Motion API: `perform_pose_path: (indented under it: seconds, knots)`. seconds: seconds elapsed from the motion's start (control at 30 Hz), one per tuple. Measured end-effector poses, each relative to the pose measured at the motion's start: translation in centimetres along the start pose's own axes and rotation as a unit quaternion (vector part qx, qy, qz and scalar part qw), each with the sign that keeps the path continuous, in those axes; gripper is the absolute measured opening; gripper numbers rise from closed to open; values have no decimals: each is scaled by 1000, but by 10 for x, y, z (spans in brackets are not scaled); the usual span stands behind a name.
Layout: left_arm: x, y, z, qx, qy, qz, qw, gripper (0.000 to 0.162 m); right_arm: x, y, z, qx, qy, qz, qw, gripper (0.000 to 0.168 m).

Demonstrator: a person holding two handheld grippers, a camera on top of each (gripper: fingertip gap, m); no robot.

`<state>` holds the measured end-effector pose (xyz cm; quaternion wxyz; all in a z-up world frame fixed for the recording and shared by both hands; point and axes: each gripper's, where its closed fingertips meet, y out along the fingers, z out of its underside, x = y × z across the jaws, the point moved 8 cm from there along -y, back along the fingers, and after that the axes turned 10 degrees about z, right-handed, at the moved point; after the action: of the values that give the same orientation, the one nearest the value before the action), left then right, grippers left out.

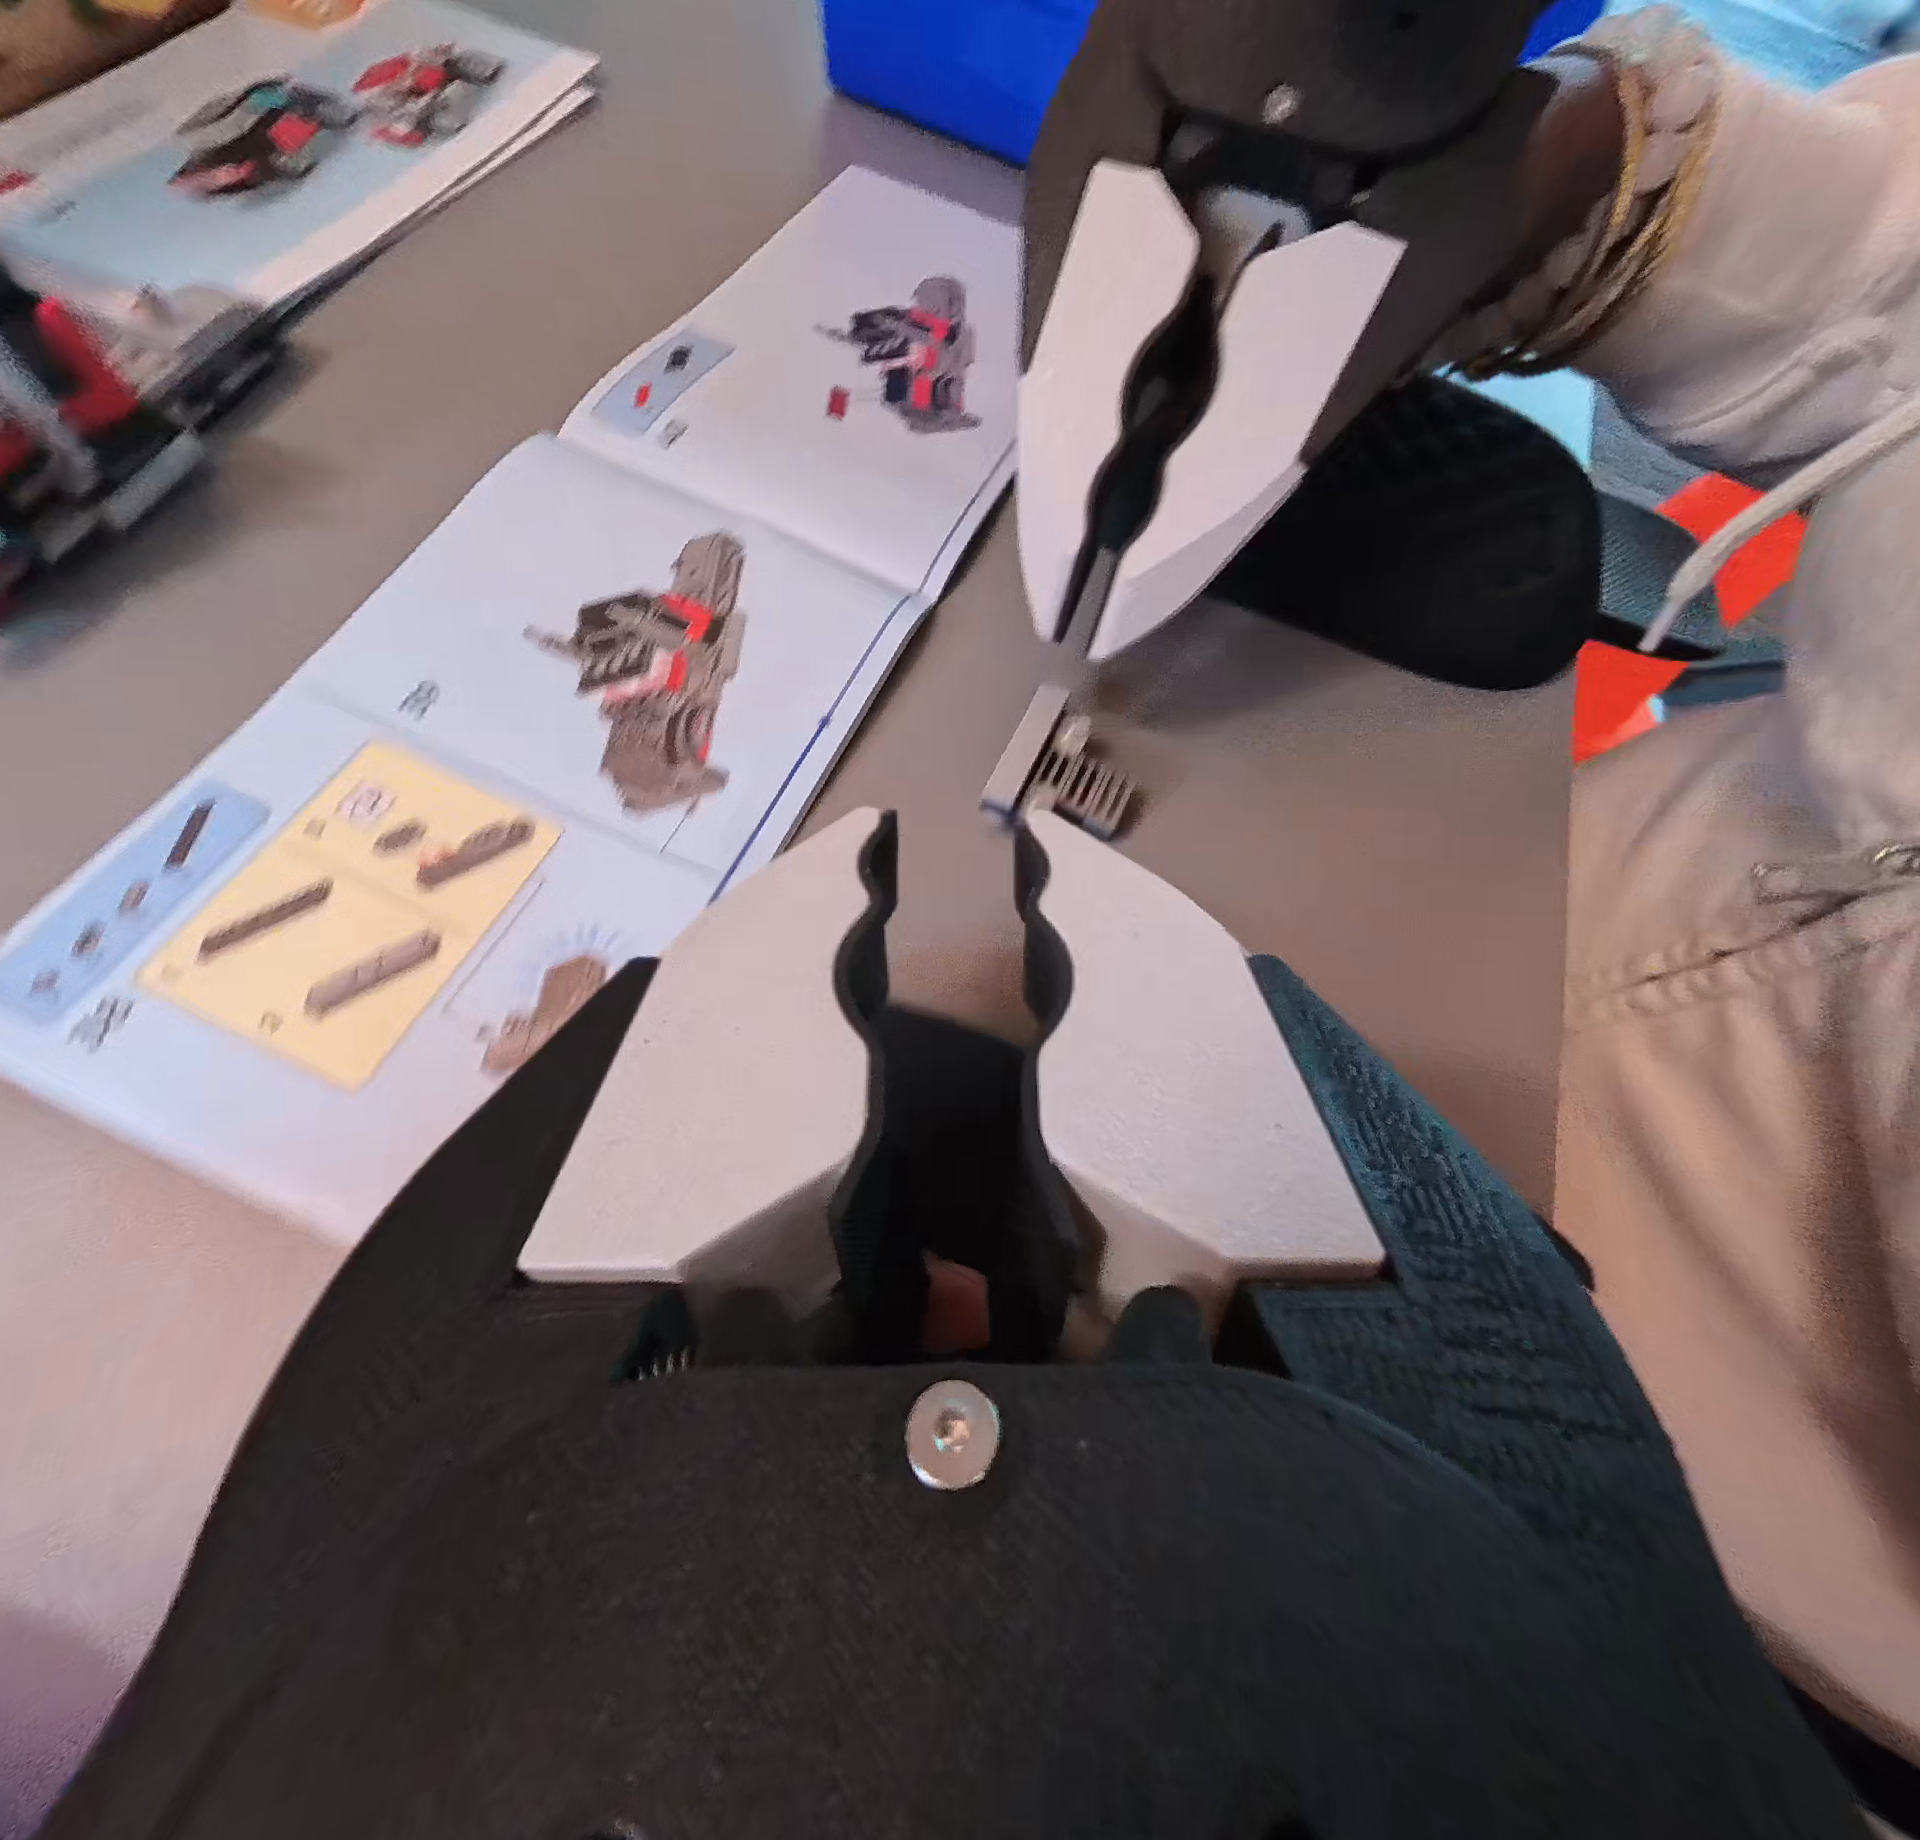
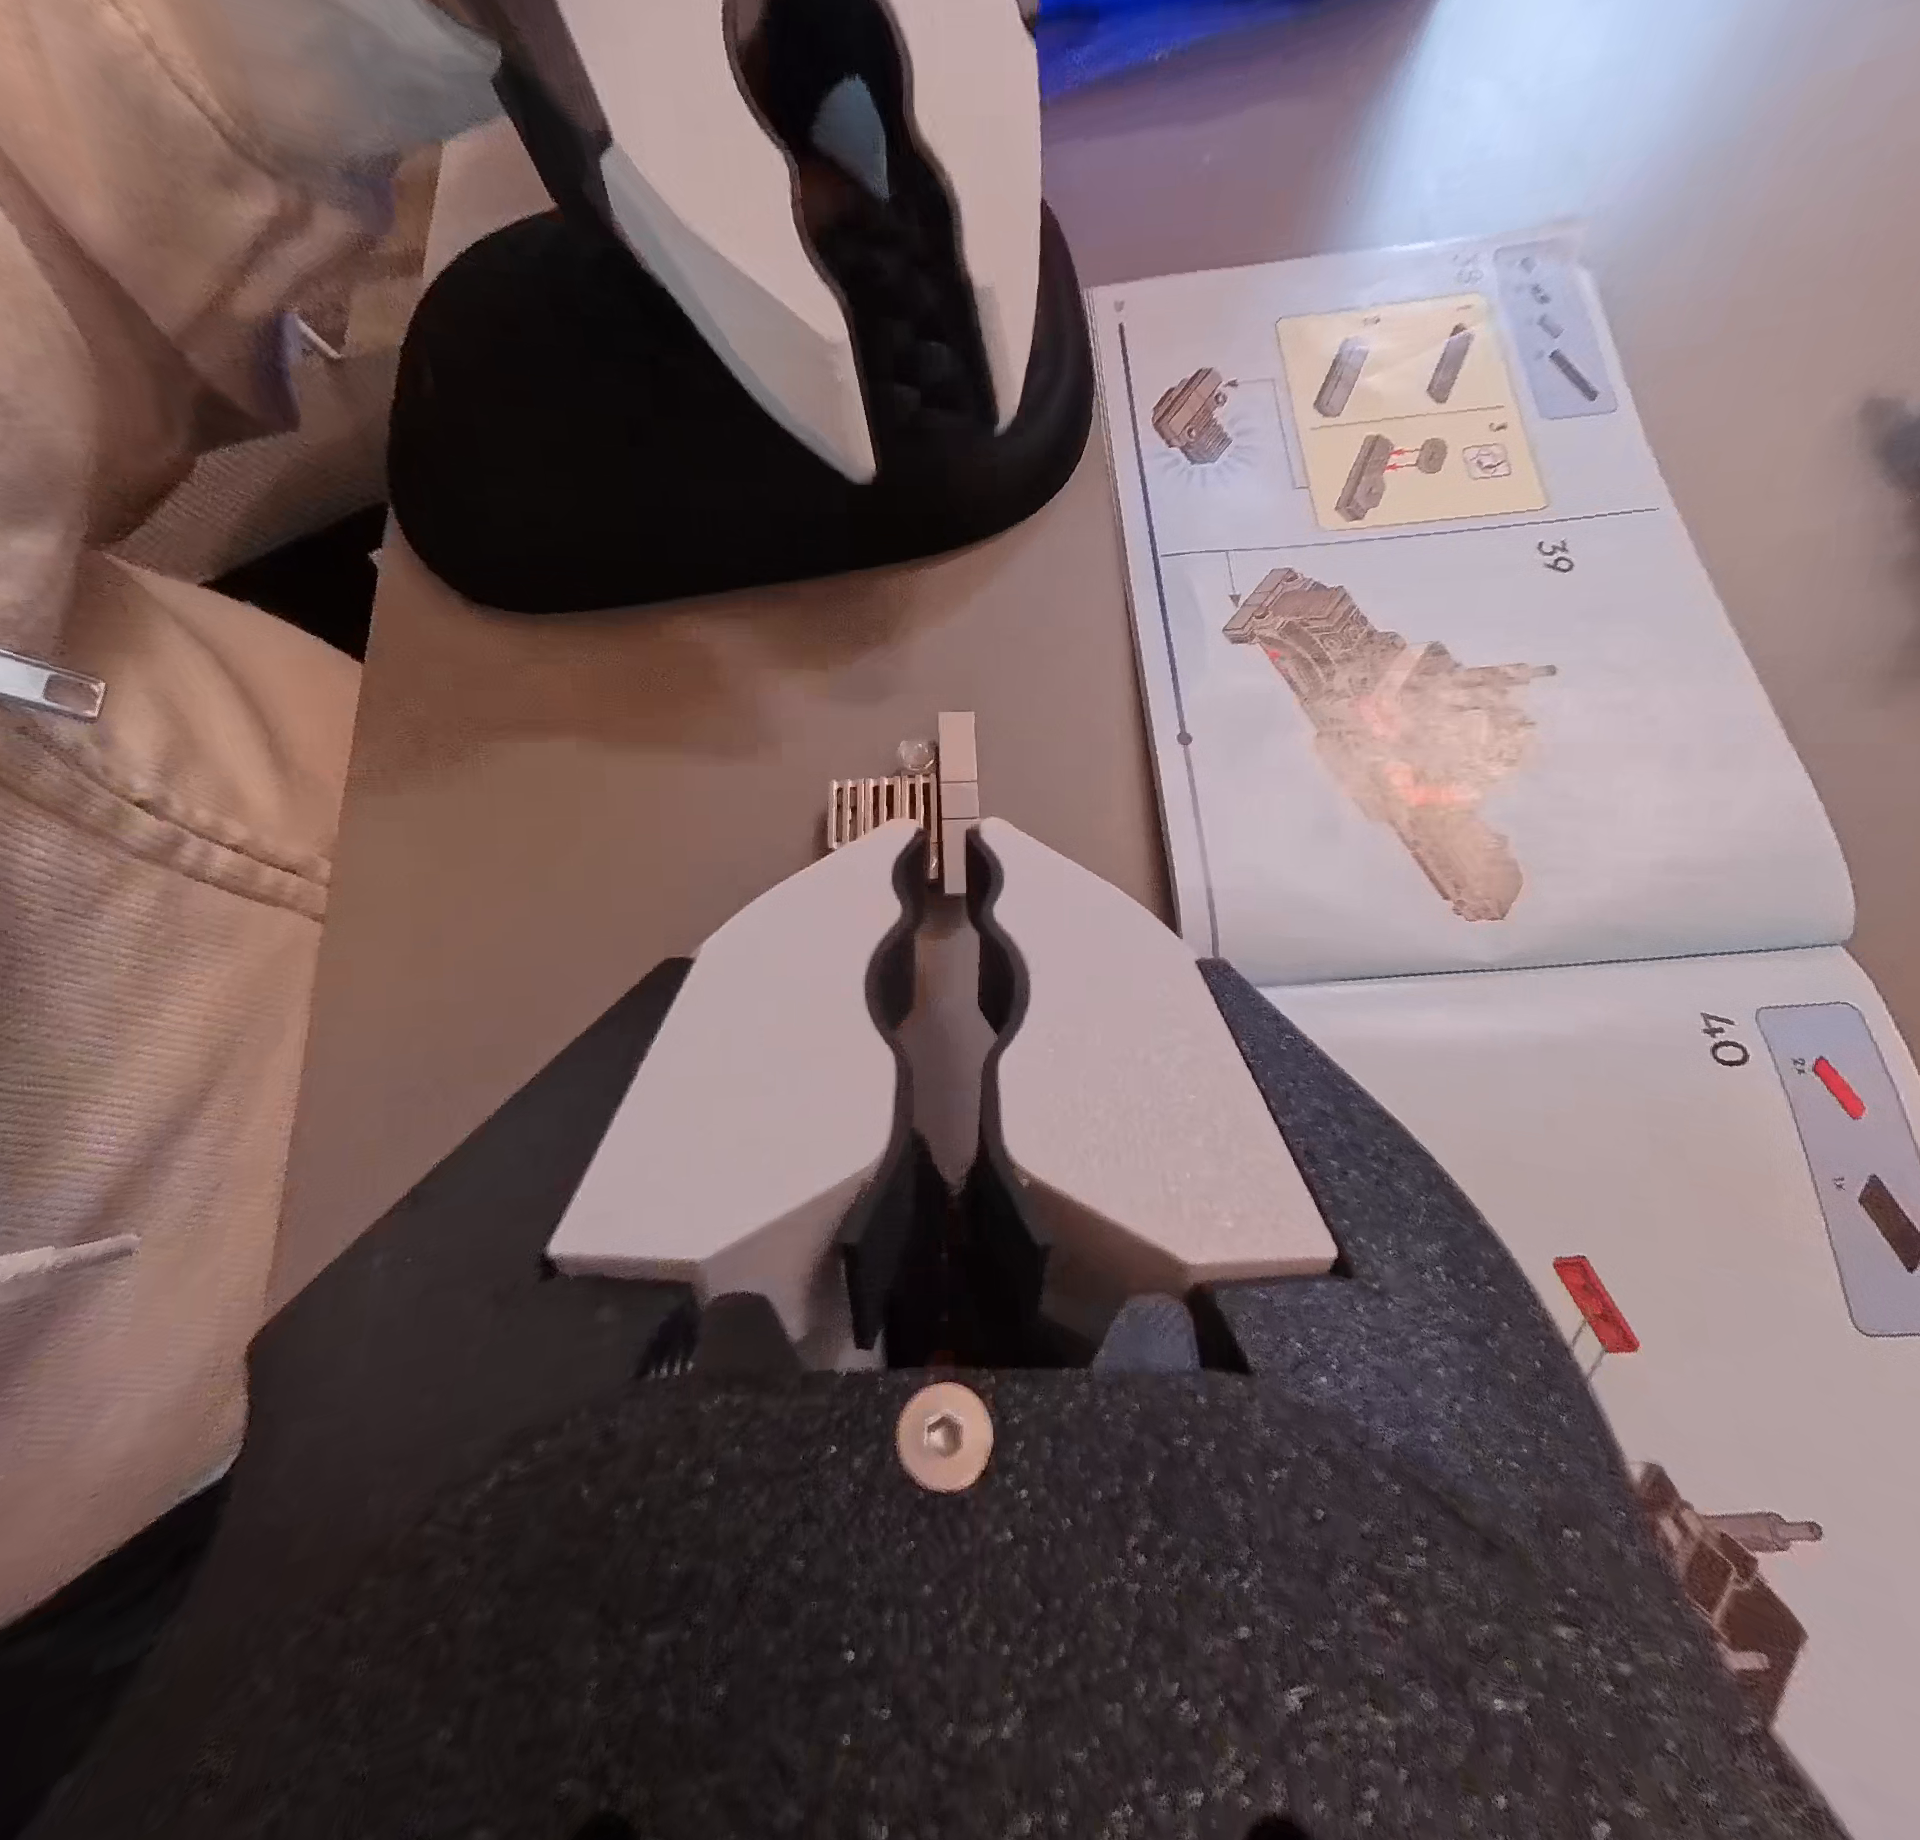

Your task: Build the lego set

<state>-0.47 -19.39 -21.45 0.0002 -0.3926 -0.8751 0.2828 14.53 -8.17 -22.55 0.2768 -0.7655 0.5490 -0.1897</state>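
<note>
Right tongs [image 2: 943, 834] pinching grey lego piece [image 2: 956, 782], left tongs [image 1: 951, 834] parted, built model [image 1: 73, 408] only left view

Bright daylight coming from far side; glare washing the booklet [image 2: 1455, 647]; motion blur smearing left view; wide-angle edges bending.

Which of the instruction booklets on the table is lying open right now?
The booklet beside the small grey lego piece is open, with its build-step pages showing. The other booklet, farther off near the blue bin, lies closed, cover up.
</note>
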Motion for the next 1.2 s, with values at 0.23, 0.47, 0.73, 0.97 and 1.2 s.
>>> perform_pose_path:
  seconds: [0.23, 0.47, 0.73, 0.97, 1.2]
  knots:
    - [6, 46, -10, 81, 37, 49, 995, 3, 0, 7, 7, 7, 12, -5, 1000, 2]
    - [6, 50, -8, 91, 45, 70, 992, 1, 1, 13, 9, 32, -1, -4, 999, 2]
    - [3, 55, -4, 118, 59, 71, 989, 1, 2, 13, 8, 32, -9, 0, 999, 1]
    - [3, 55, -4, 119, 59, 73, 988, 1, 3, 13, 8, 32, -13, 1, 999, 0]
    - [2, 56, -4, 119, 60, 74, 988, 1, 1, 15, 7, 42, 6, -13, 999, 0]
